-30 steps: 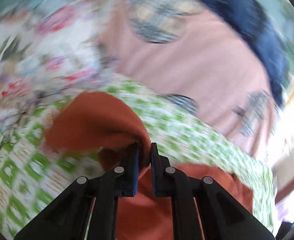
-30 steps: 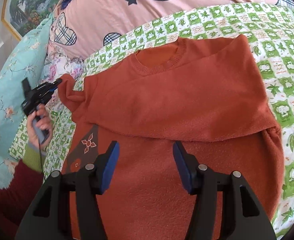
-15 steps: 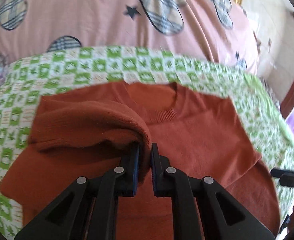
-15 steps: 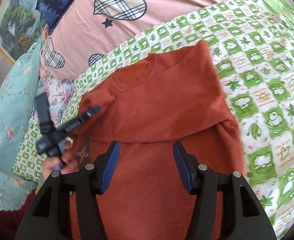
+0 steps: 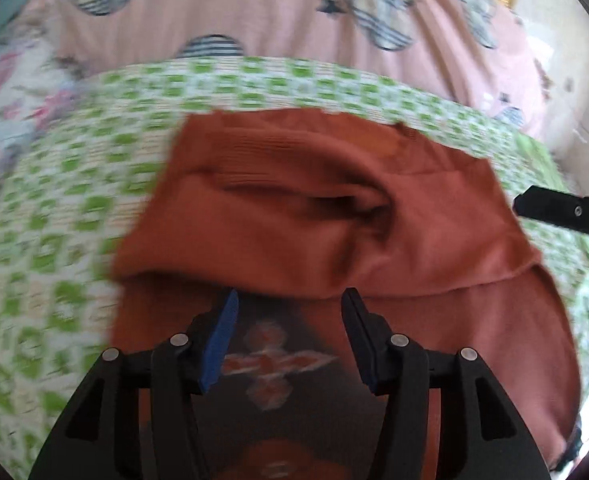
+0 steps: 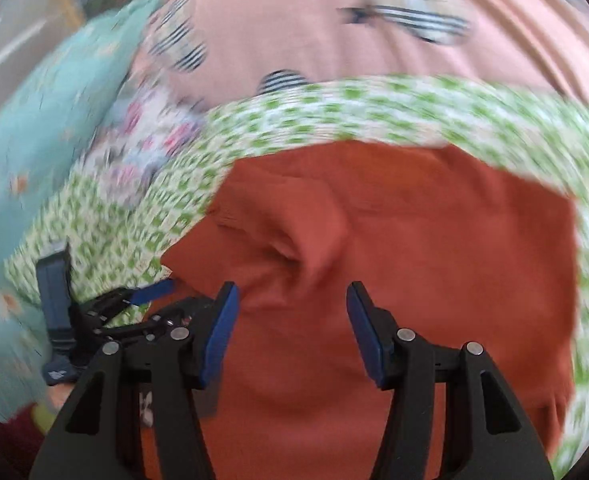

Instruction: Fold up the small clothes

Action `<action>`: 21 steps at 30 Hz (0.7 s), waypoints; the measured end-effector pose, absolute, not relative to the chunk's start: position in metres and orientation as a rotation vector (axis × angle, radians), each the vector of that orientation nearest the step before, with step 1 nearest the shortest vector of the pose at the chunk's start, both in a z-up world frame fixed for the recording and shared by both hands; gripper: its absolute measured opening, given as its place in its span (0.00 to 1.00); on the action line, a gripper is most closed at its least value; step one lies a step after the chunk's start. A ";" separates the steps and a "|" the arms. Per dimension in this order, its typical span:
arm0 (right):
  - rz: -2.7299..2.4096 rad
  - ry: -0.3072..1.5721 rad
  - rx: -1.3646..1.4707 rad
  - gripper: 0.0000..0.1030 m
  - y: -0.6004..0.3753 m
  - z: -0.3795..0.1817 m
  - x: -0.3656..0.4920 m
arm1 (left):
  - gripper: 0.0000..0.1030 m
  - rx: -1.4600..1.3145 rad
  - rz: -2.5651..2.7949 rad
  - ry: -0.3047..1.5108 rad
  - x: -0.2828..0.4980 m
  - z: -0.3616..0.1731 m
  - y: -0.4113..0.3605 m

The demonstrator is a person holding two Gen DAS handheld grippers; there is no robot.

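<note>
A rust-orange sweater (image 5: 434,240) lies on the green-checked sheet (image 5: 54,240), both sleeves folded across its chest. It also shows in the right wrist view (image 6: 434,260). A dark patch with a flower motif (image 5: 274,360) shows on its lower front. My left gripper (image 5: 290,300) is open and empty, just above the folded sleeve's lower edge. It also shows in the right wrist view (image 6: 150,300), at the sweater's left side. My right gripper (image 6: 292,292) is open and empty over the sweater's middle. One of its fingers (image 5: 562,210) shows at the right of the left wrist view.
A pink quilt with plaid hearts (image 5: 274,12) lies behind the sheet. A teal floral cover (image 6: 34,152) and a white floral cloth (image 6: 146,136) lie at the left. Both views are motion-blurred.
My left gripper has carried the left sleeve across the chest, opened and let it go. It has drawn back toward the hem. My right gripper stayed open and moved closer.
</note>
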State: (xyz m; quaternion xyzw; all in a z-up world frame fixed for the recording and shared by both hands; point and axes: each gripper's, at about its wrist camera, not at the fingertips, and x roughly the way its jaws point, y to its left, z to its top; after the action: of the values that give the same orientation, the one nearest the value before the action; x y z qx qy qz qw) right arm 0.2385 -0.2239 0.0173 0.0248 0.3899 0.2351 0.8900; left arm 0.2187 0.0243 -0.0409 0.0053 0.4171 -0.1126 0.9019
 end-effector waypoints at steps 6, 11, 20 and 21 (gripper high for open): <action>0.516 0.750 -0.270 0.56 -0.120 -0.008 0.282 | 0.51 -0.070 0.013 0.951 0.245 -0.067 0.102; 0.467 0.775 -0.431 0.55 -0.085 -0.041 0.316 | 0.52 -0.156 0.014 0.937 0.259 -0.071 0.115; 0.408 0.781 -0.196 0.06 -0.140 -0.024 0.313 | 0.55 -0.147 0.036 0.907 0.286 -0.074 0.102; 0.403 0.762 -0.112 0.06 -0.160 -0.013 0.307 | 0.56 -0.144 0.039 0.904 0.287 -0.075 0.101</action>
State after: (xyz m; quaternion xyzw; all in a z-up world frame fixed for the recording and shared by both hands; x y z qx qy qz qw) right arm 0.3069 -0.1595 -0.0126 -0.0545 0.3691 0.1952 0.9070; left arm 0.2870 0.1011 -0.0748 -0.0697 0.4363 0.0190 0.8969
